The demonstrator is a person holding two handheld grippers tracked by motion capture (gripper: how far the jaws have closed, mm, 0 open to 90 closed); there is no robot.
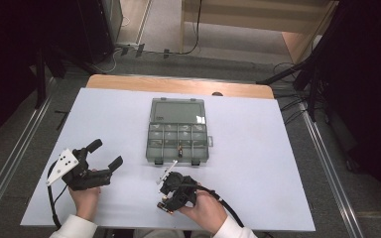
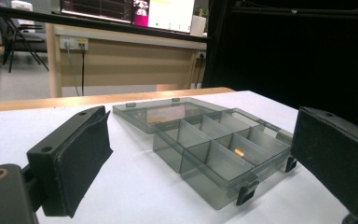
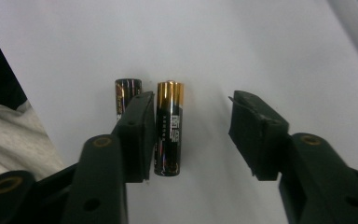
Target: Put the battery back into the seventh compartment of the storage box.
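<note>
right gripper view: right tongs [image 3: 191,135] spread wide, nothing clamped. two aa batteries lie side by side on the white tabletop [image 3: 270,51], lengthwise along the jaws. near battery [image 3: 169,128], black body with gold band at the far end, sits inside the gap, hard against the inner face of the left-hand jaw as seen here; cannot tell if it actually touches. big open space between it and the right-hand jaw. second battery [image 3: 127,92] lies just outside that same left-hand jaw, mostly hidden behind it, top end visible. the two cells are just beside each other with the jaw between them.

high view: right tongs [image 1: 178,191] held low near the front edge of the tabletop [image 1: 258,148], tilted down toward the surface, hand behind it. batteries too small to make out there. clear compartment box [image 1: 178,141] sits mid-table, lid [image 1: 177,111] flipped back flat on the far side, just beyond the right tongs. one small item in a front-row compartment, too small to identify.

left tongs [image 1: 104,156] well left of the box, held off the surface, jaws apart, empty. left gripper view: jaws frame the box [image 2: 214,149] from its front-left corner, box well apart from both jaws, black latches facing the camera, a small gold-coloured glint in one compartment.
</note>
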